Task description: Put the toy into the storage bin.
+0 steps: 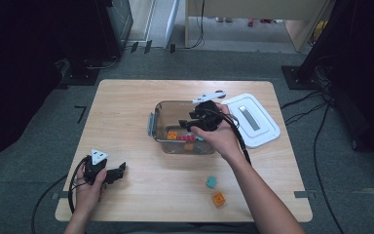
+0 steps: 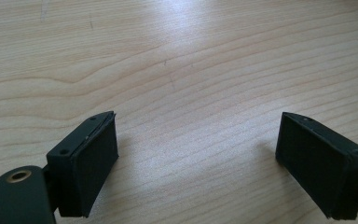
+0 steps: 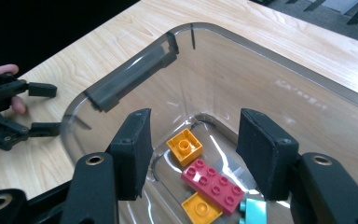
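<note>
Clear-walled bin point(image 1: 158, 122) at frame centre, right gripper point(image 3: 193, 154) fingers released above red brick point(image 3: 213, 184); next: lift straight out, clearing rim; left gripper point(image 2: 196, 163) fingers spread, idle on desk point(image 1: 126, 97).

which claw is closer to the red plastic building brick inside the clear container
Right. The right claw hangs open just above the red plastic building brick in the clear plastic container. The left claw rests open on the wooden table, well away.

Left gripper point(image 1: 119, 171) low, jaws wide; right gripper point(image 1: 185, 125) raised, jaws apart.
</note>
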Motion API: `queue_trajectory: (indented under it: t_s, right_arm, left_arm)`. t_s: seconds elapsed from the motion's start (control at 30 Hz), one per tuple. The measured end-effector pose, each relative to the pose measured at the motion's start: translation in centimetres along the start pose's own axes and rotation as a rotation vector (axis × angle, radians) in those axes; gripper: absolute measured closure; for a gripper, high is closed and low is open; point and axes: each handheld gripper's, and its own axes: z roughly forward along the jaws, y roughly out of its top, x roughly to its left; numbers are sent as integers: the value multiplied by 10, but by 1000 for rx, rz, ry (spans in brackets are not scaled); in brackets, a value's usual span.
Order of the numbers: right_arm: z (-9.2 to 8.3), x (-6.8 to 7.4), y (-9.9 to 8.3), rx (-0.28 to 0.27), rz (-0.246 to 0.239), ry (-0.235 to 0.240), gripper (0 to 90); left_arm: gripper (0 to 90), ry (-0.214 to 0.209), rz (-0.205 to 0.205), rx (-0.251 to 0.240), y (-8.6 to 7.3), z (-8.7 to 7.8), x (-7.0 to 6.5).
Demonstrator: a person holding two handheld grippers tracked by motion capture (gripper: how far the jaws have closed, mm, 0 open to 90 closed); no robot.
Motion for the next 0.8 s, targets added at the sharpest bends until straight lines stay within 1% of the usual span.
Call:
queue_trajectory:
  t_s: [0.4, 0.5, 0.67, 0.8]
  right_arm:
    - [-46, 11, -13, -63, -21, 24, 449]
    - [-57, 15, -19, -76, -31, 33, 450]
    - [-70, 20, -32, -86, -47, 49, 457]
    - [-77, 22, -45, -85, -52, 55, 467]
  left_arm:
    - [128, 0, 0, 0, 0, 0, 0]
    - [127, -1, 0, 1, 0, 0, 0]
    - [128, -1, -1, 2, 0, 0, 0]
    - [128, -1, 0, 3, 0, 0, 0]
